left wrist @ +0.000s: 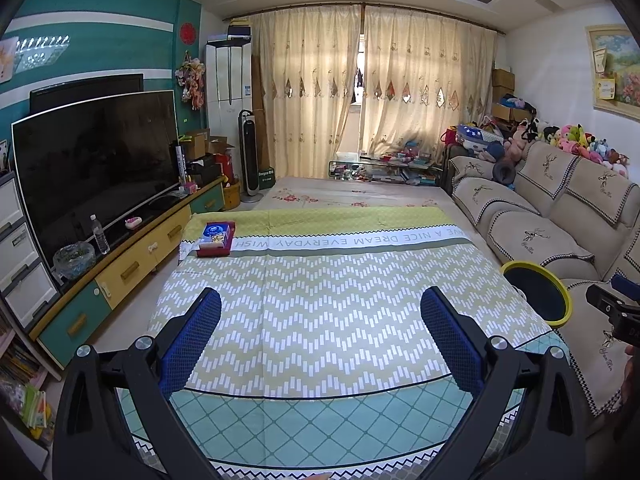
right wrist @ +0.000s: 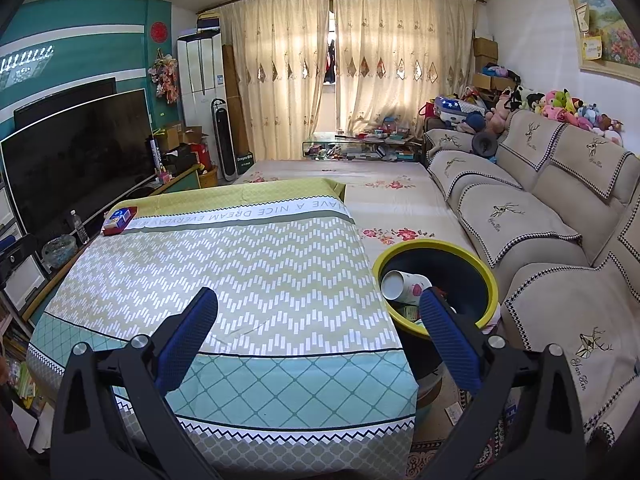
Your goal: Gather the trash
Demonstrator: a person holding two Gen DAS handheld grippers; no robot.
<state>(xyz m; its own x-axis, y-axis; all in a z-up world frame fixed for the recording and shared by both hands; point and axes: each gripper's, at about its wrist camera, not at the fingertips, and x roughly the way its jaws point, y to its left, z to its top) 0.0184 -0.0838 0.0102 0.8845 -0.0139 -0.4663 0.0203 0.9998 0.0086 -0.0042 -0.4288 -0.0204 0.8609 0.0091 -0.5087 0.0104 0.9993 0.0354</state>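
Far off to the left of the left gripper (left wrist: 320, 312), a large television (left wrist: 96, 160) stands on a long cabinet with yellow and teal drawers (left wrist: 132, 268), where a clear water bottle (left wrist: 101, 235) is upright near a glass bowl (left wrist: 74, 258). Ahead and left of this gripper, a red tissue box (left wrist: 216, 239) lies at the far corner of the worktop (left wrist: 320, 288), which is draped in a chevron-patterned cloth. The left gripper is wide open with nothing between its blue pads, and it hangs over the near edge of the worktop. To its right, just past the worktop's edge, shows the yellow rim of the trash bin (left wrist: 538, 296), and beyond that part of the other gripper's black body.

The right gripper (right wrist: 318, 312) is likewise spread wide and holds nothing; its left finger is over the cloth and its right finger (right wrist: 444, 328) overlaps the bin in the view. The trash bin (right wrist: 436, 248), dark inside with a yellow rim, stands on the floor just beside the worktop's right edge, directly ahead of that right finger. Inside it lies a white paper cup (right wrist: 402, 284) on its side, mouth turned left, with other scraps under it. To the right of the bin runs a beige sofa (right wrist: 540, 240), with plush toys (right wrist: 576, 114) along its back.
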